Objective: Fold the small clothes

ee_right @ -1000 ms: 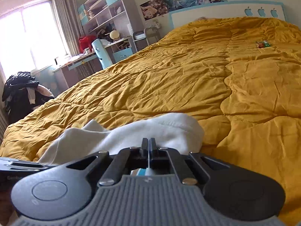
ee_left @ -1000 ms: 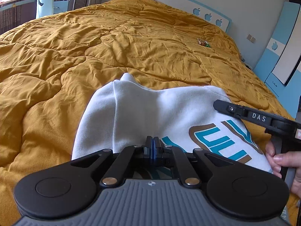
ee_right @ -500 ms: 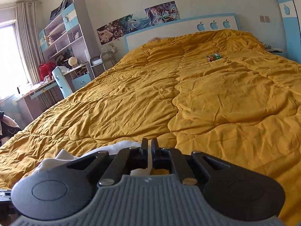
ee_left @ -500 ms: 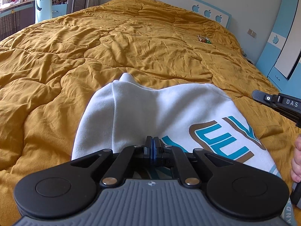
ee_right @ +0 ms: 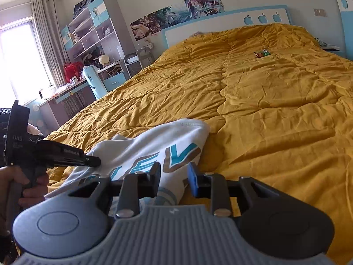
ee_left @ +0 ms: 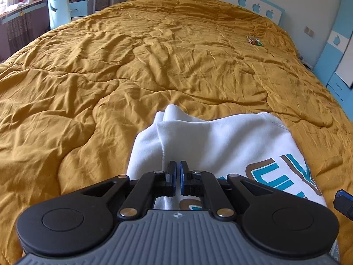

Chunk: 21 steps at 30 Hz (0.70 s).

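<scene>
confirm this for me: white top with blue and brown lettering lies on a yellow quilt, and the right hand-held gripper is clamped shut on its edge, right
Not quite. The white top does lie on the yellow quilt, but the right hand-held gripper is not clamped on it: its jaws have just been opening and stand apart, with the garment's edge lying loose between them. The right wrist view shows this.

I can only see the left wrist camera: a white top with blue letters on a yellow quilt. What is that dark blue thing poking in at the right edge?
Observer: That is the right gripper. Its jaws have just been opening, and the white top's edge lies between them, unpinched.
Operator: Who holds my gripper?
Observer: A hand grips the left gripper's handle; its tip meets the cloth.
Operator: Where does the light come from?
Observer: From a bright window, far left.
</scene>
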Each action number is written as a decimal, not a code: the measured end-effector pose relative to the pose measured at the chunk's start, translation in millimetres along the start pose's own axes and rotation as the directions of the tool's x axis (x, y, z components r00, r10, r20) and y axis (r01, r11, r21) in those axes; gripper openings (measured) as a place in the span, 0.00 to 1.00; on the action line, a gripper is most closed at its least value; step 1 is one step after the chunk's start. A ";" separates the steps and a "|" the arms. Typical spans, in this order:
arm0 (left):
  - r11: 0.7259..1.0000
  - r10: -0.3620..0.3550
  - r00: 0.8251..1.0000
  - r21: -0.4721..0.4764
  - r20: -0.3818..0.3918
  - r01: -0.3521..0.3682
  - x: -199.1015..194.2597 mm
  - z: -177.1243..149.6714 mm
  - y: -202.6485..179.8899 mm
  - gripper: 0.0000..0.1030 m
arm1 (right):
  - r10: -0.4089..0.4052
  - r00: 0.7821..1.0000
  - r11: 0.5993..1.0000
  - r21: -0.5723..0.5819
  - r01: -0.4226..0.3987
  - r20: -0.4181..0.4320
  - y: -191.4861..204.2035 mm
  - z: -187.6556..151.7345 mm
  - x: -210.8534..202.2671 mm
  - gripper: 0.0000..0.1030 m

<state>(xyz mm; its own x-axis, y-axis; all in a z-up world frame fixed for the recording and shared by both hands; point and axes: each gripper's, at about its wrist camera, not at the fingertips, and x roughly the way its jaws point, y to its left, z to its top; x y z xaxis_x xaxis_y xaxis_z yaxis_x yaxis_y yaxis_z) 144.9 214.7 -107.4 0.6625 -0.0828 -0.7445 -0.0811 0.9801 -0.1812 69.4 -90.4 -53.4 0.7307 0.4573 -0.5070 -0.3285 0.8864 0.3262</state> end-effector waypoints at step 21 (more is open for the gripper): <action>0.825 -0.497 0.859 -0.375 -0.123 0.424 -9.2 10.6 149.1 0.68 | 0.449 0.884 0.737 0.612 -0.286 -0.127 -77.2 -2.6 19.0 0.80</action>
<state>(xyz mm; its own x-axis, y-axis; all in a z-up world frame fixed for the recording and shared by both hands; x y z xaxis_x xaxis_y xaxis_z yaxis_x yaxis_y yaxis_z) 134.6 363.5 -120.8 0.5177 -0.5806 -0.6284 -0.0657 0.7054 -0.7058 107.1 -150.0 -90.4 0.4229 0.8116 -0.4030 -0.0849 0.4783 0.8741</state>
